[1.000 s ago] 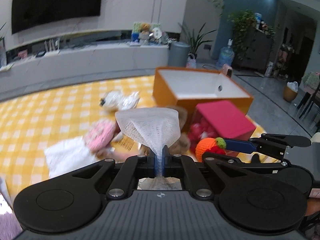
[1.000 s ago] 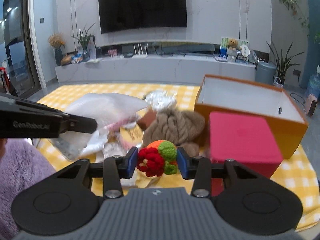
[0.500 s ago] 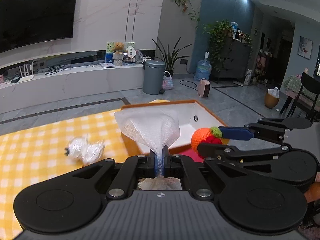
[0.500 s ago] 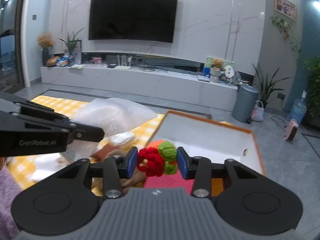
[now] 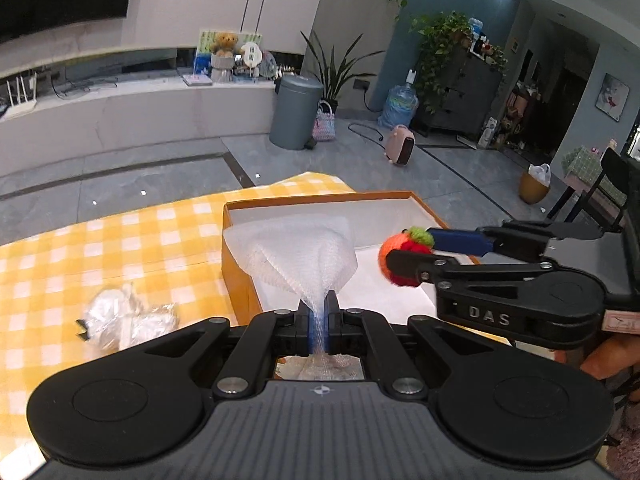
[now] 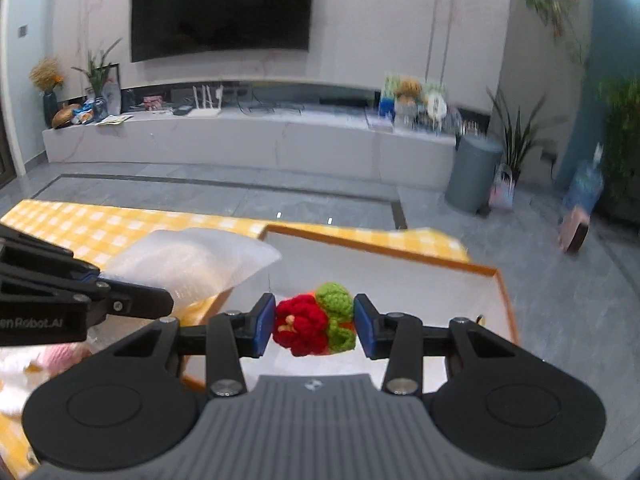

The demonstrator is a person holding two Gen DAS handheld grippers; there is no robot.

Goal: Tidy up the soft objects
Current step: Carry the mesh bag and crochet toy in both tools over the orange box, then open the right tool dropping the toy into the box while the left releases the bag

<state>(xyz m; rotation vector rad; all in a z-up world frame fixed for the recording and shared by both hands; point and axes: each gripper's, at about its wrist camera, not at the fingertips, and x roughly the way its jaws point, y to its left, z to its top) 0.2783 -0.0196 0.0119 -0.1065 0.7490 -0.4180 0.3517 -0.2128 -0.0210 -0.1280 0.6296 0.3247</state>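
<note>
My left gripper [image 5: 319, 322] is shut on a white bubble-wrap sheet [image 5: 296, 254] that fans out above its tips, over the left wall of the orange box [image 5: 236, 264]. The box has a white inside [image 5: 384, 304]. My right gripper [image 6: 314, 325] is shut on a crocheted toy [image 6: 314, 326] in red, green and orange, held over the box's white inside [image 6: 384, 280]. In the left wrist view that toy [image 5: 404, 254] and the right gripper [image 5: 414, 250] hang over the box at the right. The bubble wrap [image 6: 196, 260] and left gripper [image 6: 104, 298] show at the left of the right wrist view.
The box sits on a yellow checked cloth [image 5: 100, 248]. A crinkled clear plastic bundle [image 5: 128, 320] lies on the cloth left of the box. A pink soft thing [image 6: 64, 358] peeks out at the lower left. Beyond are a grey floor, a bin [image 5: 296, 110] and a TV bench [image 6: 248, 140].
Both grippers have swung right with their loads, from over the pile of soft toys and the red box to over the open orange box. Neither grip has changed.
</note>
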